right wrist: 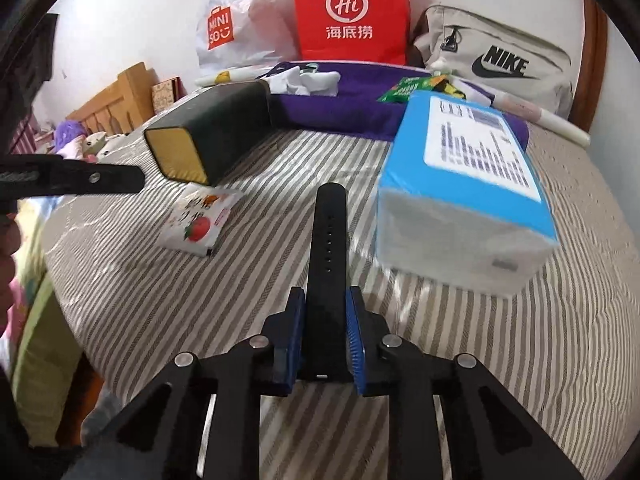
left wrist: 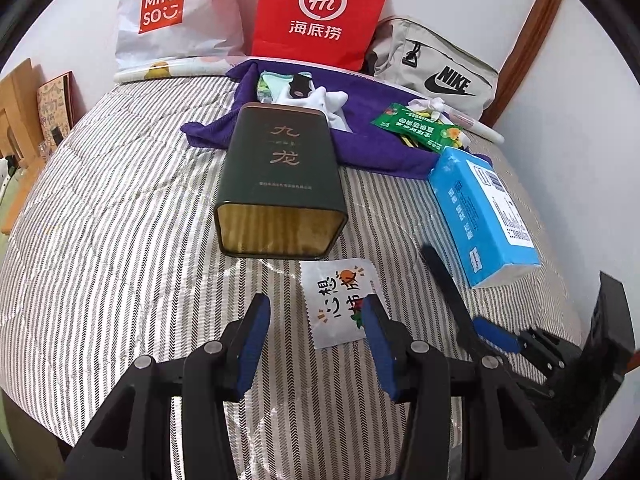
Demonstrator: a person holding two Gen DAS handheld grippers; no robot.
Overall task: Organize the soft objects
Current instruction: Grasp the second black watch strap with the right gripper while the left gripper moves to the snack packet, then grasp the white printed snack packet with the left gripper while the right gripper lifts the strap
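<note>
Two bags (left wrist: 160, 12), MINISO, Hi 海底捞, NIKE pouch (left wrist: 436, 64)

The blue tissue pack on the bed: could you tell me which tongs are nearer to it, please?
Right. The right tongs, shut on a black strap, sit just beside the blue tissue pack; the left tongs stand farther off, by the white sachet.

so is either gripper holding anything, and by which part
The right gripper pinches the black strap at its near end. The left gripper holds nothing.
</note>
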